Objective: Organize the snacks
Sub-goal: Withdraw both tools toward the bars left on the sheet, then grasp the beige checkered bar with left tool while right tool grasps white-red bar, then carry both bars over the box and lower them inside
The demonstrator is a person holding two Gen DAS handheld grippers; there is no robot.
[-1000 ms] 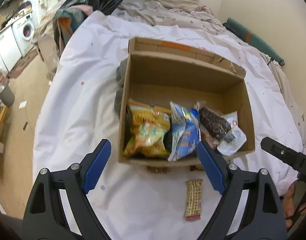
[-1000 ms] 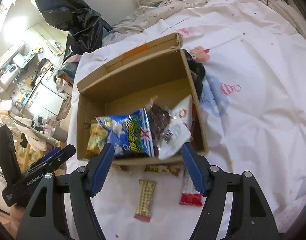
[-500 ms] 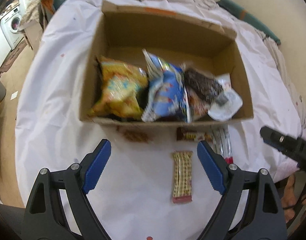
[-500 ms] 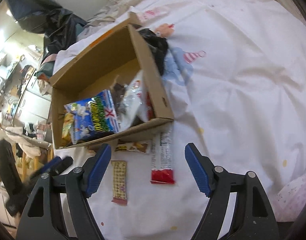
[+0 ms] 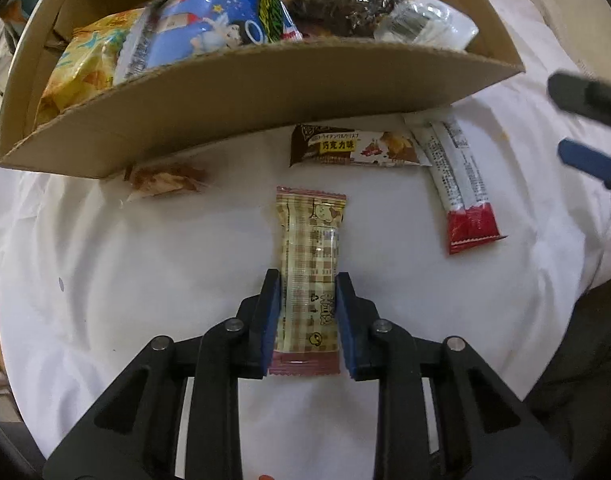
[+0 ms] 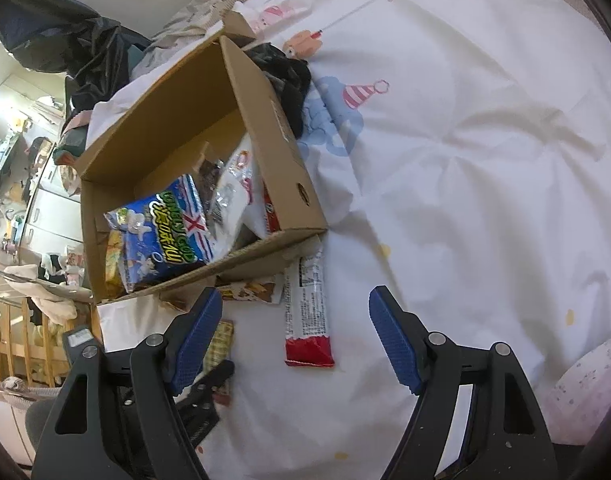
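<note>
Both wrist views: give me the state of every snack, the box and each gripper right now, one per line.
Left gripper: jaws closing on the checked bar.
Checked bar: flat on the sheet, between the pads.
Right gripper: open, empty, over the red-ended bar.
Red-ended bar: flat on the sheet, untouched.
Chocolate bar: lying against the box front.
Small brown packet: at the box front, partly under its edge.
Cardboard box: open, holding bagged snacks.

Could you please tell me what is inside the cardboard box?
The cardboard box holds a yellow snack bag, a blue one, a dark chocolate pack and a white packet; anything beneath them is hidden.
</note>
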